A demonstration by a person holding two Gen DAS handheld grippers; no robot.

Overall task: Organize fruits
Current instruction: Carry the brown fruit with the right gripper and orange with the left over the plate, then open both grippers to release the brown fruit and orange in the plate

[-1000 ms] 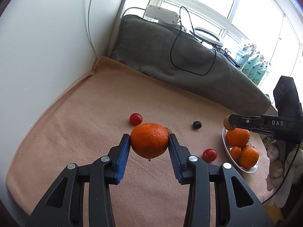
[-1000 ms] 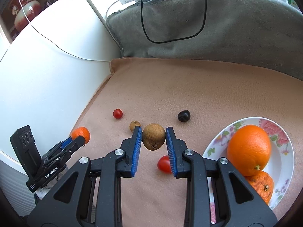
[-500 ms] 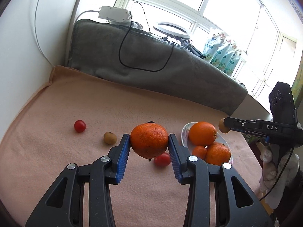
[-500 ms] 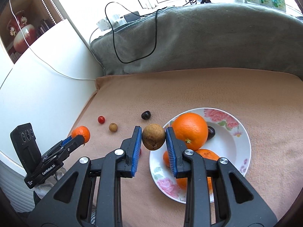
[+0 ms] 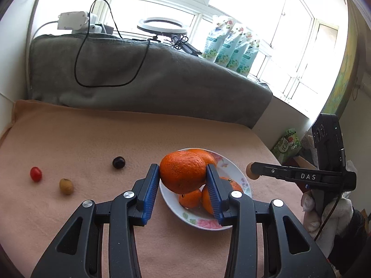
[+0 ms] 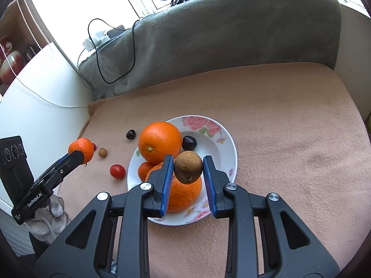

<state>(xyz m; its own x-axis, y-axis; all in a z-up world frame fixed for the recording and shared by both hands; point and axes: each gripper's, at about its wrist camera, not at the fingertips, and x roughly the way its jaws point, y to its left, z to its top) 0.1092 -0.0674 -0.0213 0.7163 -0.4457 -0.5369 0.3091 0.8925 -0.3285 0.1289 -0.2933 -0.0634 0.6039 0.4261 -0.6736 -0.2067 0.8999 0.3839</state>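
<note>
My left gripper (image 5: 183, 173) is shut on a rough-skinned tangerine (image 5: 182, 172), held above the left edge of the flowered white plate (image 5: 234, 165). My right gripper (image 6: 188, 168) is shut on a small brown fruit (image 6: 188, 167), held above the plate (image 6: 222, 136). The plate holds a large orange (image 6: 160, 141), two other orange fruits and a dark plum (image 6: 189, 142). On the peach cloth left of the plate lie a red tomato (image 6: 117, 171), a dark fruit (image 6: 130, 134), a small tan fruit (image 5: 66, 186) and a second red tomato (image 5: 36, 174).
A grey blanket-covered ledge (image 5: 150, 78) with a black cable runs along the back of the cloth. A white wall (image 6: 37, 102) stands on the left. The cloth (image 6: 289, 139) stretches right of the plate to the table's edge.
Both grippers have moved right with their fruits. The left gripper now hangs over the plate's left edge and the right gripper is over the plate.
</note>
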